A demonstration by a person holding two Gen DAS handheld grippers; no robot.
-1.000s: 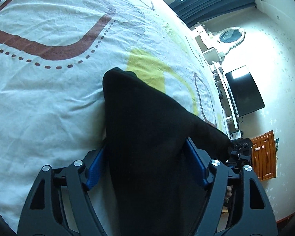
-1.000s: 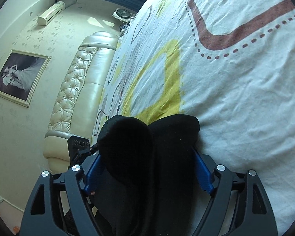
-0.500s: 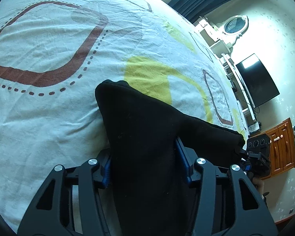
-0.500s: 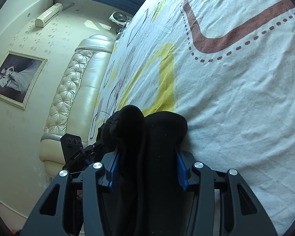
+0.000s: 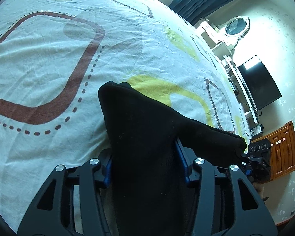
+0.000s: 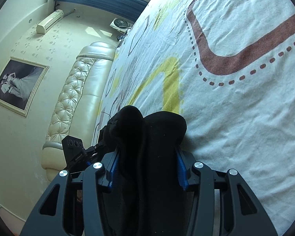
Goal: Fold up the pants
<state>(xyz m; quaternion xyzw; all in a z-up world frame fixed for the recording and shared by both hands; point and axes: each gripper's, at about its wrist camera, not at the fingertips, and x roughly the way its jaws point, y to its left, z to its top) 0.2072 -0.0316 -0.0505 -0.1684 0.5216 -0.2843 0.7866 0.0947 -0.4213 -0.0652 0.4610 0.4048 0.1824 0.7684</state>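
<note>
While both grippers clamp bunched black fabric, the fold is at its carry stage. The left gripper [image 5: 147,167] and right gripper [image 6: 147,167] each hold one end of the pants [image 5: 145,137], raised just above the bedsheet [image 5: 49,63]. Next, judged: carry both ends level across and lay them squarely. Beyond stands the headboard [image 6: 72,98].

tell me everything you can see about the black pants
The black pants look like thick, soft knit cloth, plain and slightly linty. They are bunched into thick folds and stretch between the two tools: the left gripper and the right gripper each clamp a wad of the cloth between blue pads. A rounded fold pokes out past each gripper, over the patterned bed sheet. Legs and waistband cannot be told apart.
</note>
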